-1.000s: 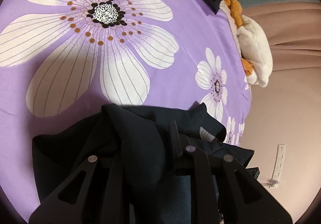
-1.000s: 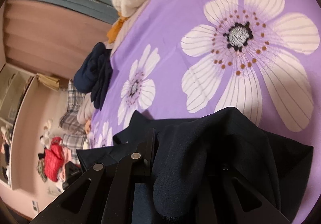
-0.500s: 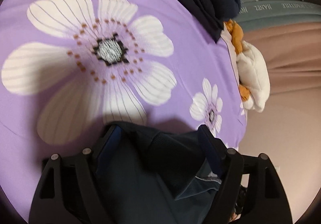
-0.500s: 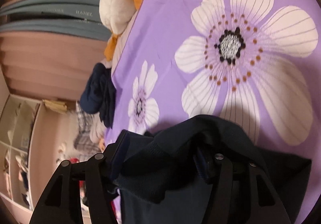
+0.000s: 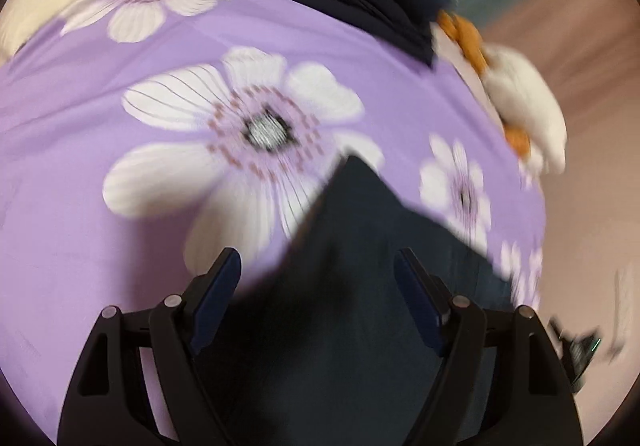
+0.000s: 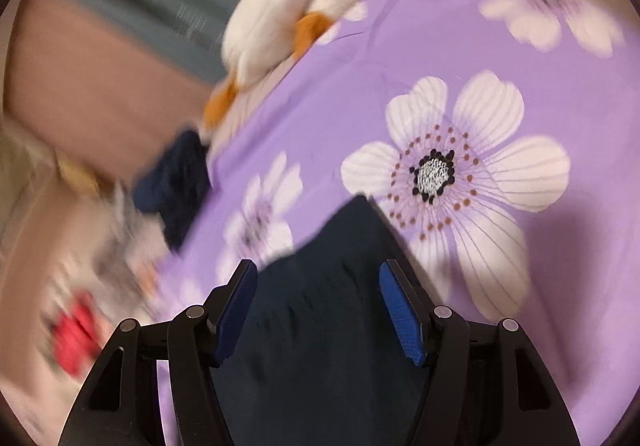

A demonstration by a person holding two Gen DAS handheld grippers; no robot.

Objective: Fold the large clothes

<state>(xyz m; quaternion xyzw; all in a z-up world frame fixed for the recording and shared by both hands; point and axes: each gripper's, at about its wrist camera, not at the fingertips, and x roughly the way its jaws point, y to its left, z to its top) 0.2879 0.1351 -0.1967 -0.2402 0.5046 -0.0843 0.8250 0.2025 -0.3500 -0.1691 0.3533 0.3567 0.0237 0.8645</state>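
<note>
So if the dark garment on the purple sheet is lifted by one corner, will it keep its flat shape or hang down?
The dark garment probably hangs down: it is soft cloth, with small ripples showing. It looks thin, so likely light for its size. The floral sheet under it looks smooth, so a push would probably slide or bunch it. Both hand-held grippers, left and right, stand open.

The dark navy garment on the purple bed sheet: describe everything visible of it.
The dark navy fabric garment lies flat on the purple flowered bed sheet, a pointed corner aimed away from both cameras. It looks soft and matte, with faint ripples in the right wrist view. Both the left gripper and right gripper are open above it, fingers straddling it; contact is unclear.
</note>
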